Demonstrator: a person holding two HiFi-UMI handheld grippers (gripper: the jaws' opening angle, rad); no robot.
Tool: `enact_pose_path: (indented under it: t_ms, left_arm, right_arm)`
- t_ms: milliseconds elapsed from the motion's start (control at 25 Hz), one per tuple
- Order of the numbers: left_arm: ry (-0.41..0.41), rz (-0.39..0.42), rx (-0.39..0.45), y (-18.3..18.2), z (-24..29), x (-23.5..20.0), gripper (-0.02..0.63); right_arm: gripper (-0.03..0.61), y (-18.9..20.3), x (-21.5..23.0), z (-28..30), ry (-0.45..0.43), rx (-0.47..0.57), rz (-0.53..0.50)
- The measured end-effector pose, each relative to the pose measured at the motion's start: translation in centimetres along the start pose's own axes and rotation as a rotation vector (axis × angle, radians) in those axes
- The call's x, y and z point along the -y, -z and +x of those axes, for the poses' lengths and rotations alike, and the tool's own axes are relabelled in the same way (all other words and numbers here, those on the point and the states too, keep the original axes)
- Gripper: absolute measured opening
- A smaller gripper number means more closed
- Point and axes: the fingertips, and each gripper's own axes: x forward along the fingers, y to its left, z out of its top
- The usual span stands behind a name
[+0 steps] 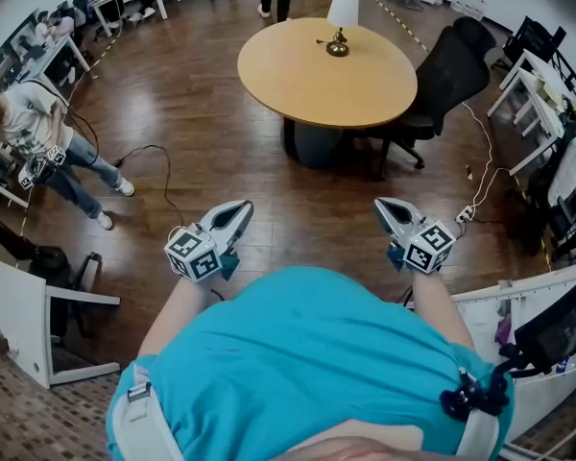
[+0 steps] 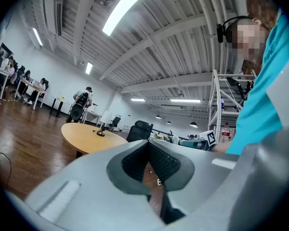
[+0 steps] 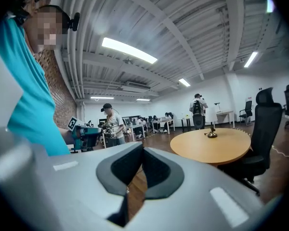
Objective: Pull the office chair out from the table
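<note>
Office chair (image 1: 449, 70), black, stands tucked against the far right edge of the round counter (image 1: 307, 80), well apart from both grippers. Left gripper (image 1: 238, 209) and right gripper (image 1: 384, 206) have fingers together, holding nothing. Best approach: step closer, open the fingers, then grip the backrest.

A small lamp (image 1: 341, 25) with a white shade stands far in front of the left tool (image 1: 242, 206) and the right tool (image 1: 380, 204). A person (image 1: 40, 133) in a pale shirt and blue jeans stands far off to the left of the left tool. A black cable (image 1: 152, 146) lies on the brown wood floor (image 1: 202, 84) in front of that tool. A white plug strip (image 1: 466, 213) lies near the right tool, on its right side.
</note>
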Motion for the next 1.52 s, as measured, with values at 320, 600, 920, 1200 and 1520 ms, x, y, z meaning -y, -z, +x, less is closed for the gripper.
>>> enact_pose_path:
  t_ms: [320, 600, 920, 1200, 1520]
  left_arm:
    - [-0.011, 0.002, 0.012, 1.8, 5.0, 2.9, 0.028]
    - [-0.004, -0.023, -0.020, 5.9, 10.3, 3.8, 0.028]
    - [0.044, -0.079, -0.009, 5.2, 12.4, -3.8, 0.028]
    - [0.203, -0.042, -0.035, 0.7, 13.8, -12.2, 0.028]
    - [0.309, -0.062, -0.046, -2.2, 19.3, -21.3, 0.028]
  right_arm:
    - [-0.002, -1.0, 3.6, -3.9, -0.025, 0.008, -0.016]
    - [-0.002, 0.6, 9.9, -6.0, -0.023, -0.002, 0.015]
    - [-0.002, 0.0, 12.6, -0.9, 0.035, -0.015, 0.011]
    - [-0.002, -2.7, 13.2, 6.0, 0.165, 0.005, -0.020]
    - [-0.002, -2.4, 17.5, 12.0, 0.259, -0.035, 0.020]
